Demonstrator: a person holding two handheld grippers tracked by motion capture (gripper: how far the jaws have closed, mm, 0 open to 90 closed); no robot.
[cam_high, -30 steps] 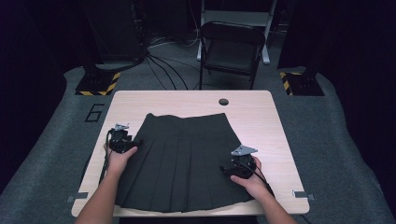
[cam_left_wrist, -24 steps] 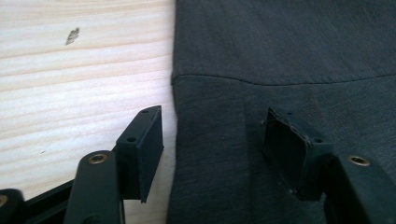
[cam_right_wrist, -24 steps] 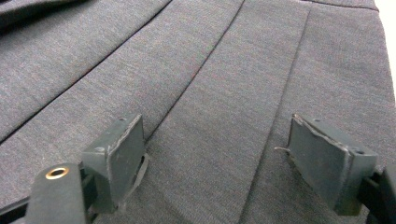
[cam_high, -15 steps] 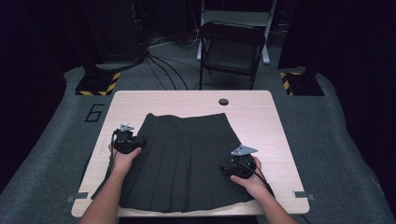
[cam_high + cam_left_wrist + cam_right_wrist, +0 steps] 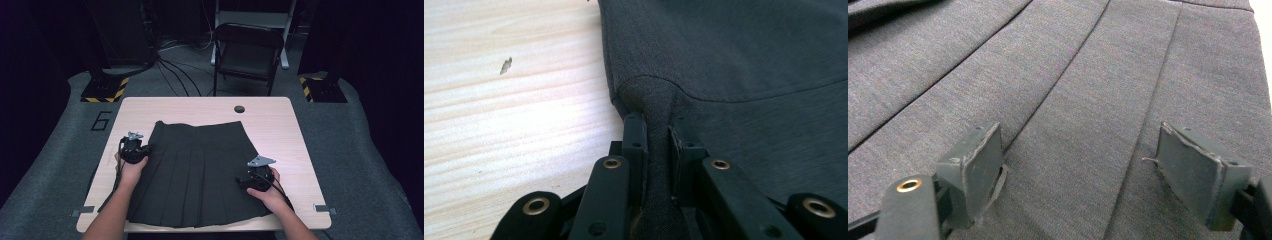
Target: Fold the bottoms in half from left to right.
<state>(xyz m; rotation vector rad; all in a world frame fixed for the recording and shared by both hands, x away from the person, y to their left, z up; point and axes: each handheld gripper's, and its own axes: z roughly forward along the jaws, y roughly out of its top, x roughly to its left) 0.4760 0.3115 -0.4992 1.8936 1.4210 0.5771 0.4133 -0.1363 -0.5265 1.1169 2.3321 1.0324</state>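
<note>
A dark pleated skirt (image 5: 200, 170) lies flat on the wooden table (image 5: 200, 106), waistband at the far side. My left gripper (image 5: 136, 151) sits at the skirt's left edge. In the left gripper view its jaws have just been closing, and the left gripper (image 5: 656, 127) now pinches a raised fold of the skirt (image 5: 734, 50) edge between its pads. My right gripper (image 5: 252, 181) rests on the skirt's right part. In the right gripper view the right gripper (image 5: 1083, 160) stands open, its pads (image 5: 973, 165) wide apart on flat pleats of the skirt (image 5: 1073, 75).
A round cable hole (image 5: 239, 109) is in the table near its far edge. Behind the table stands a folding chair (image 5: 247, 50), with cables (image 5: 170, 55) on the floor. Striped stand bases (image 5: 105, 92) (image 5: 320, 90) flank the far corners.
The left gripper has shifted slightly right onto the skirt's left edge and its jaws have closed on the fabric. The right gripper has kept still.
</note>
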